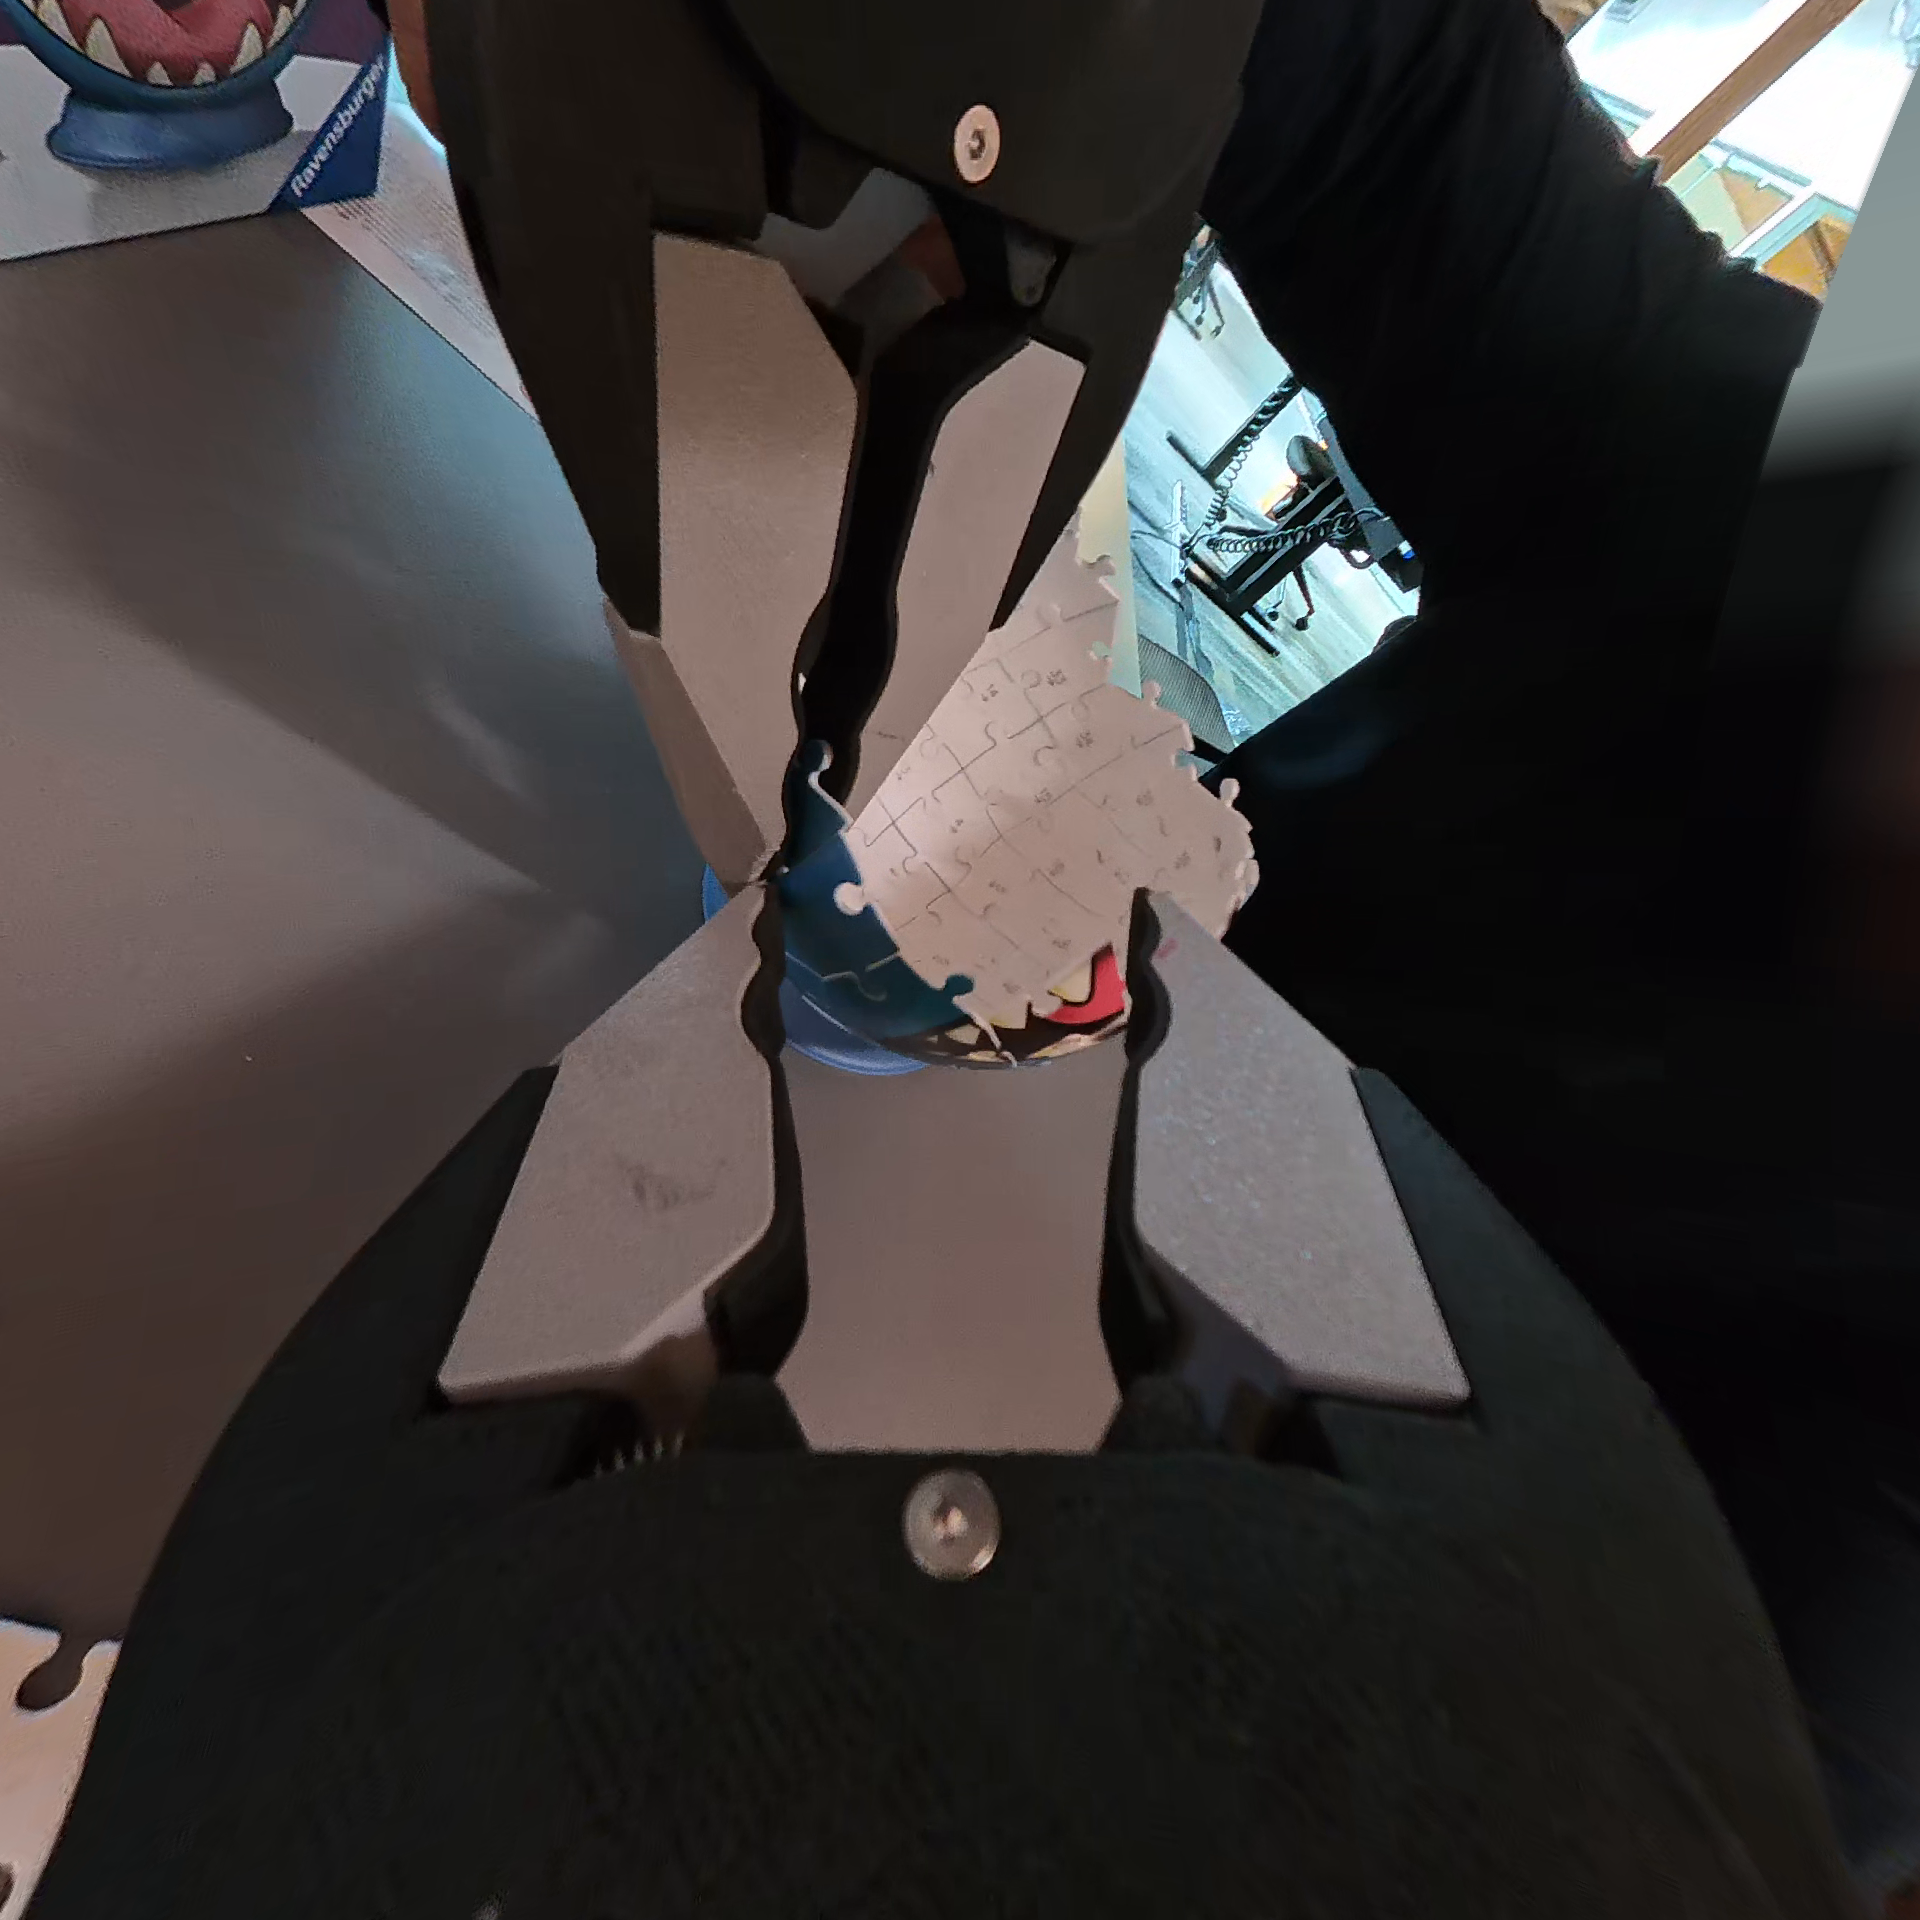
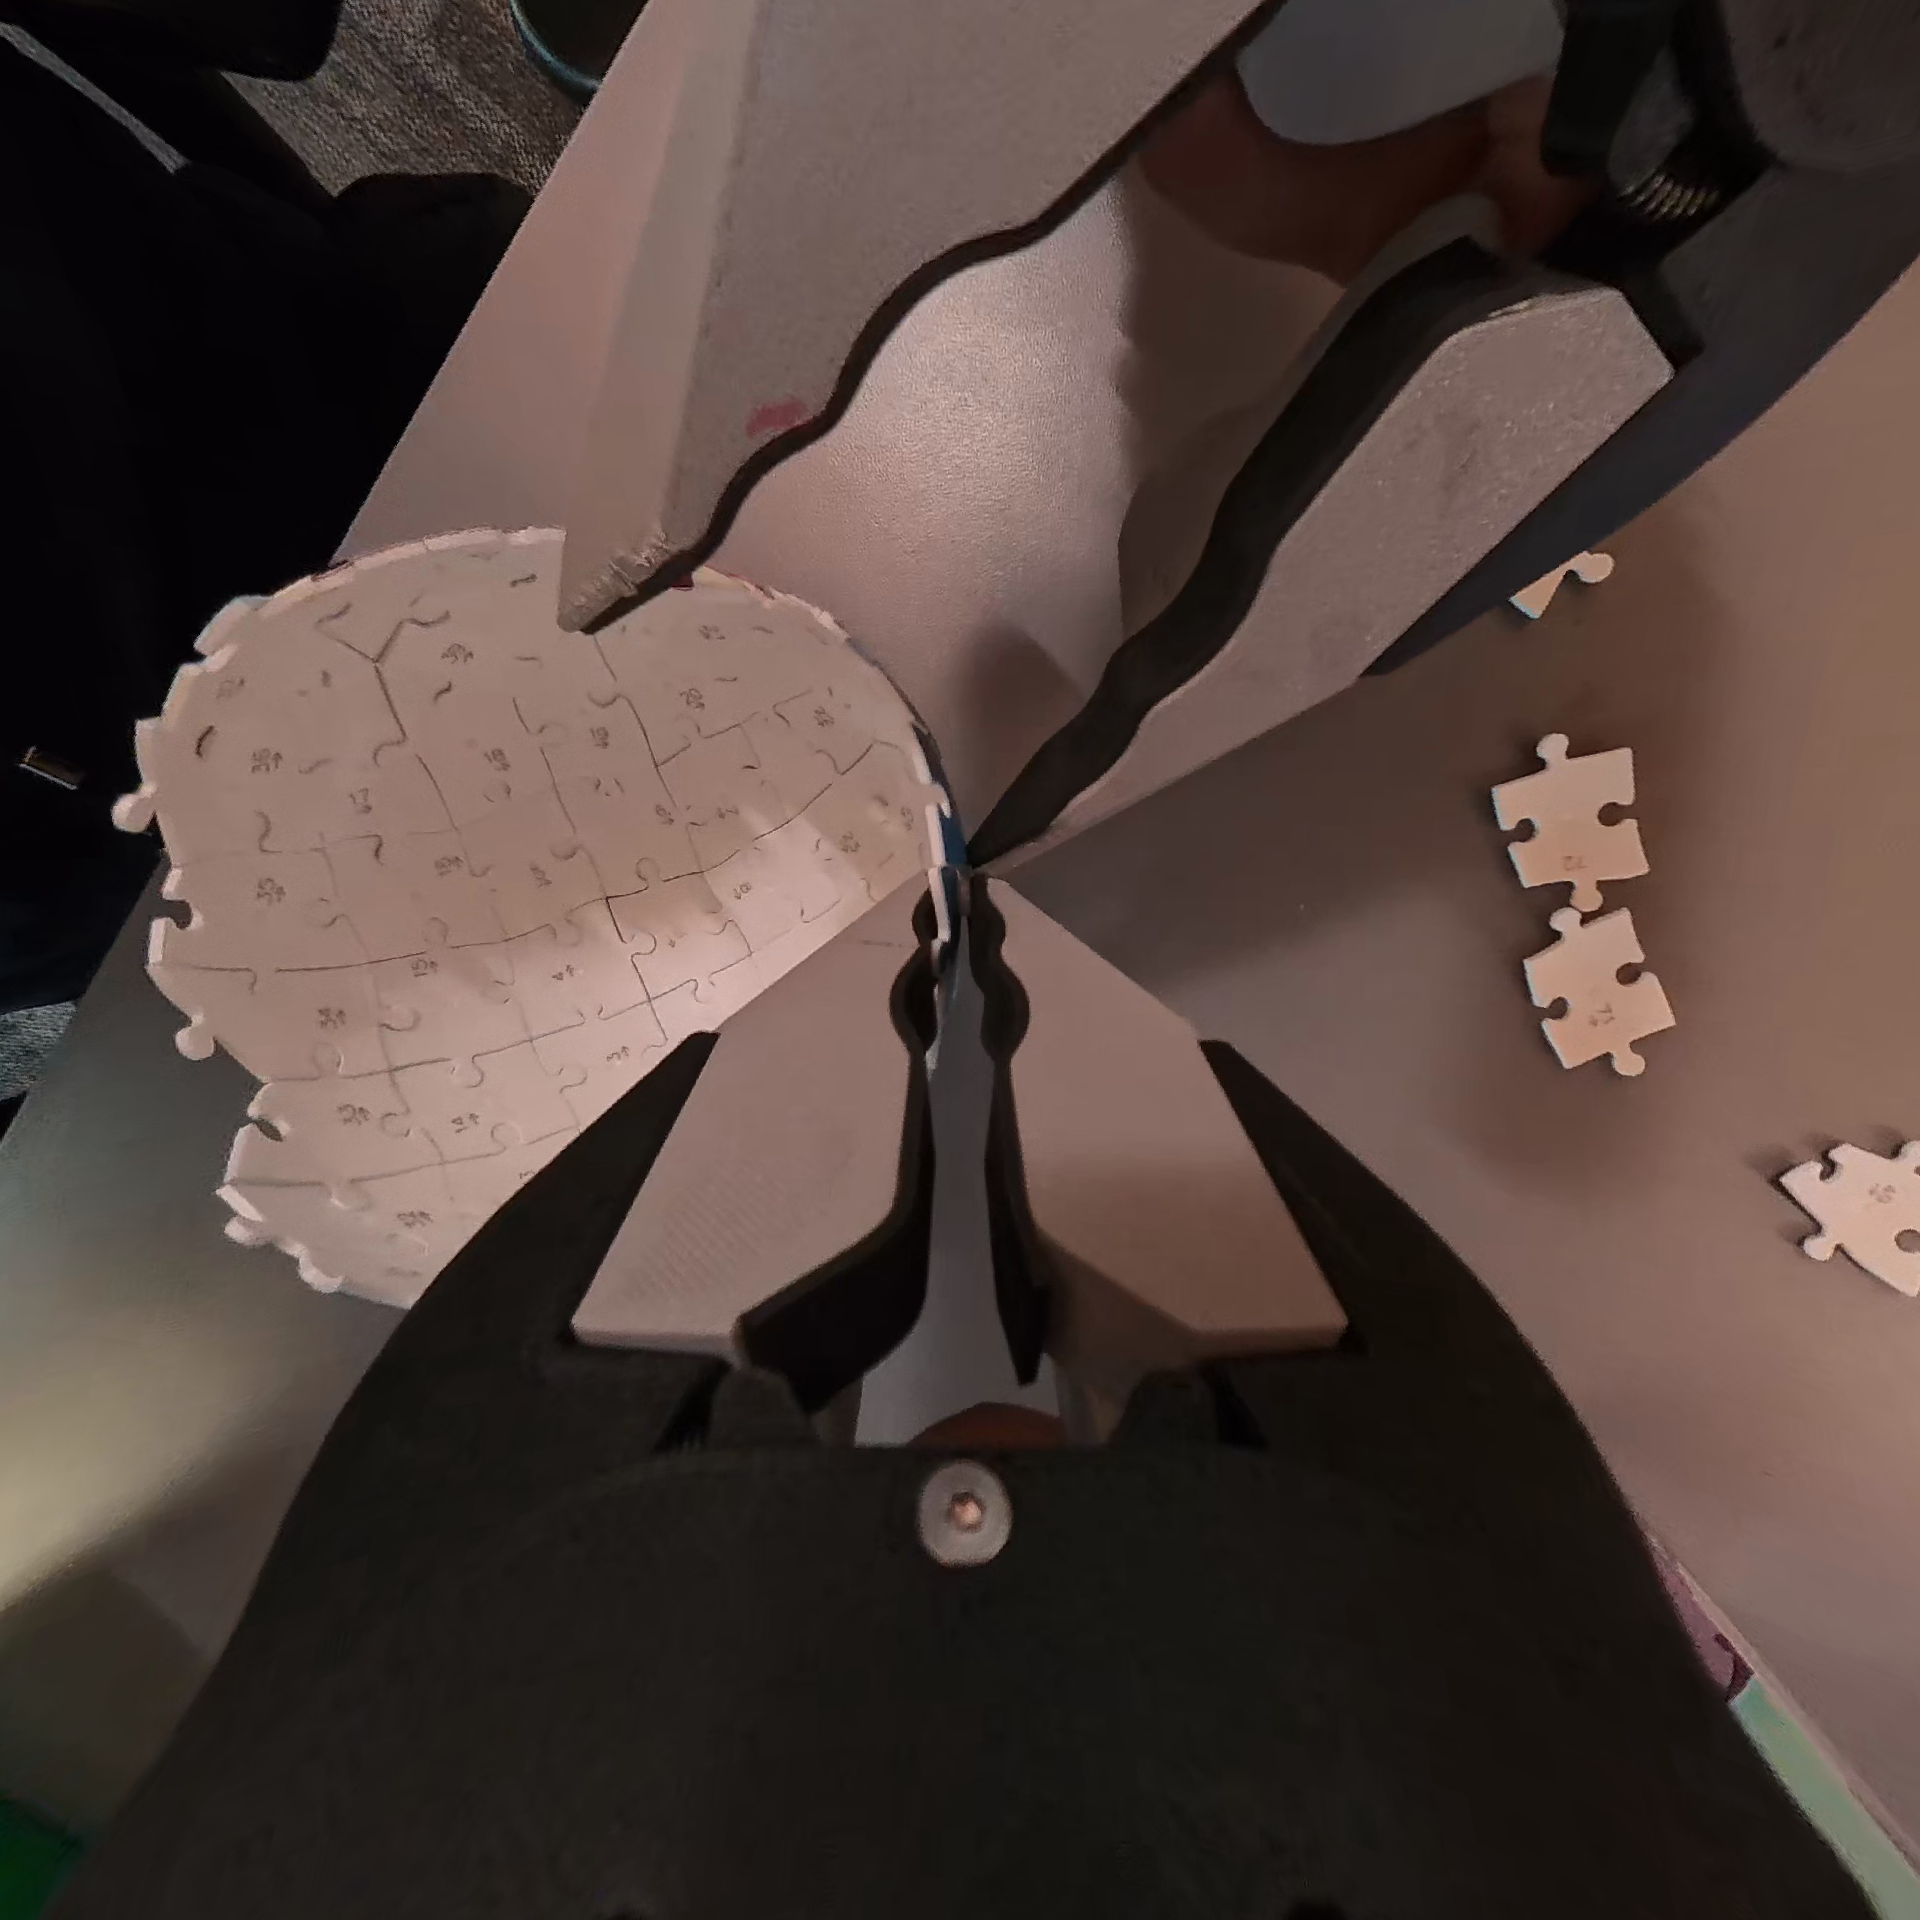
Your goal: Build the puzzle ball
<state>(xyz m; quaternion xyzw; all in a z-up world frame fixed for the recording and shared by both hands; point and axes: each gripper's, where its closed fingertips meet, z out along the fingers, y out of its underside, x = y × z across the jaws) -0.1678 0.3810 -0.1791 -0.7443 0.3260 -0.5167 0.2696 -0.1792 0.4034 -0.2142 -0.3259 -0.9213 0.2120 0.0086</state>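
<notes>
Pinching the rim of the half-built puzzle ball (image 2: 540,894), the right claw (image 2: 961,925) has its wavy black-lined fingers nearly together on one thin curved piece. At its 12 o'clock the left claw (image 1: 951,914) stands wide open, straddling the shell — matte grey plates, black foam edges. The shell is a white, numbered bowl inside, blue outside, seated on a blue ring stand (image 1: 831,1049). Loose white pieces (image 2: 1569,821) lie at 3 o'clock on the grey table (image 2: 1403,1195); the puzzle box (image 1: 208,114) sits beyond.
</notes>
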